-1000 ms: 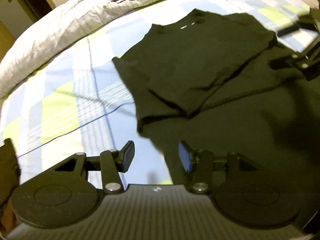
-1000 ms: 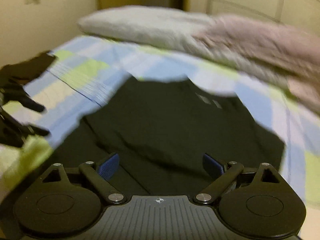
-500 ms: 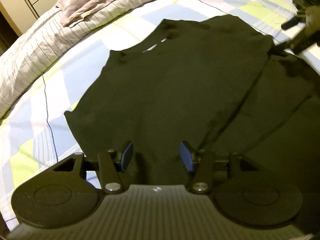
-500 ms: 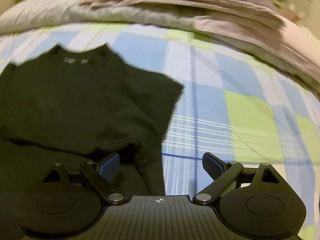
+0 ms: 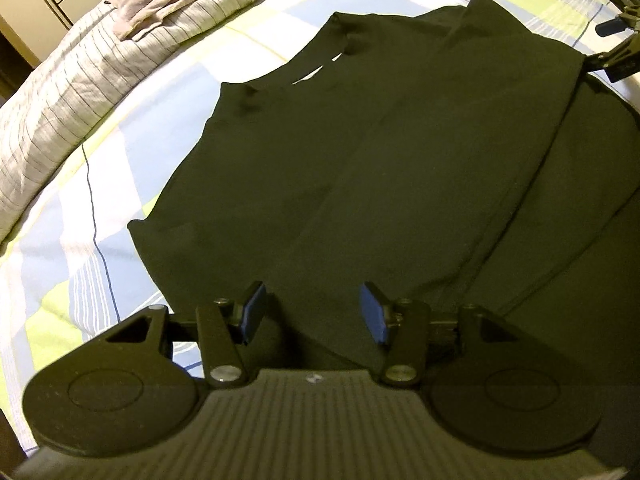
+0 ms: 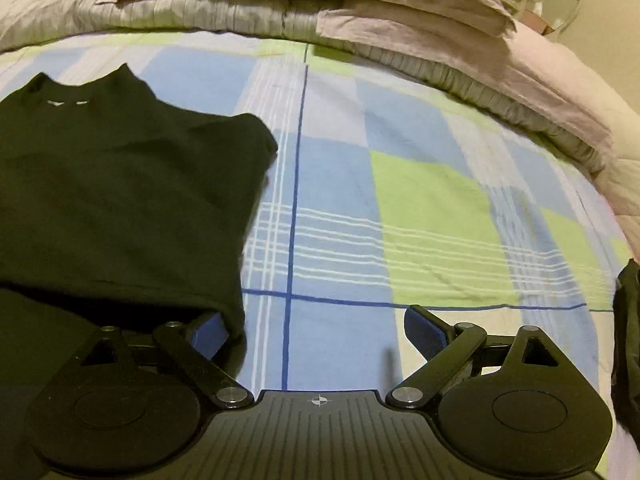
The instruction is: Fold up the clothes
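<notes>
A black T-shirt (image 5: 360, 152) lies folded on the checked bed cover, collar toward the pillows. My left gripper (image 5: 312, 316) stands open just above the shirt's near left part, nothing between its blue pads. In the right wrist view the same shirt (image 6: 120, 192) fills the left side, its folded right edge running down to the gripper. My right gripper (image 6: 316, 332) is wide open; its left pad sits at or just under the shirt's lower right corner, its right pad over bare cover. The right gripper also shows at the far right edge of the left wrist view.
The blue, green and white checked cover (image 6: 400, 208) spreads to the right of the shirt. A striped grey duvet (image 5: 80, 80) and pinkish pillows (image 6: 360, 12) lie along the head of the bed. Another dark garment (image 6: 628, 340) hangs at the right edge.
The left gripper has moved right, from the cover beside the shirt to over the shirt. The right gripper has swung from over the shirt's middle to its right edge. Both stayed open.
</notes>
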Tool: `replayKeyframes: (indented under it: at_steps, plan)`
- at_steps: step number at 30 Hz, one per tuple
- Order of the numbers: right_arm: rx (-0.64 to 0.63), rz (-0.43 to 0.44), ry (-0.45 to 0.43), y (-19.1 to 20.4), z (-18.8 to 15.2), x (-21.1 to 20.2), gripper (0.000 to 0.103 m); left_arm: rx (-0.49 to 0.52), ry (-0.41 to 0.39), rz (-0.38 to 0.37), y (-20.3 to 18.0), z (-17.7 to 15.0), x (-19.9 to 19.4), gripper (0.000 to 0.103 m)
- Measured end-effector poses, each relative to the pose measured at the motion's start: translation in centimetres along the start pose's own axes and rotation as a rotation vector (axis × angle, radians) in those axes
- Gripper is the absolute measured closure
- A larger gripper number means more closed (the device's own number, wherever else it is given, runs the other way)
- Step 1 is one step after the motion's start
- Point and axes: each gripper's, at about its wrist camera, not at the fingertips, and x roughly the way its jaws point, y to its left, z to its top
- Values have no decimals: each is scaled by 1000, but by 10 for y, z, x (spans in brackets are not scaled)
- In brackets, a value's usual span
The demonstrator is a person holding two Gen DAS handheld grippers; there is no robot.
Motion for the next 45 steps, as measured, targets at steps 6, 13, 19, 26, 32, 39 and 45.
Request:
replayKeyframes:
  at_steps: [6, 13, 19, 26, 32, 39, 45]
  plan:
    - [9, 18, 58, -5, -10, -9, 11, -106, 4, -10, 25, -7, -2, 58]
    - [53, 36, 95, 9, -22, -42, 11, -151, 18, -47, 44, -7, 25, 68]
    - [82, 58, 104, 29, -23, -62, 11, -74, 7, -31, 46, -1, 24, 65]
    - [112, 201, 91, 58, -23, -90, 11, -94, -44, -58, 20, -28, -23, 68]
    - [138, 243, 220, 65, -58, -88, 11, -77, 78, -106, -33, -77, -32, 68]
    - [66, 318, 401, 52, -104, -88, 11, -156, 186, -67, -73, -123, -64, 68]
    - [0, 363, 468, 41, -123, -96, 10, -204, 264, -17, -113, -165, -92, 68]
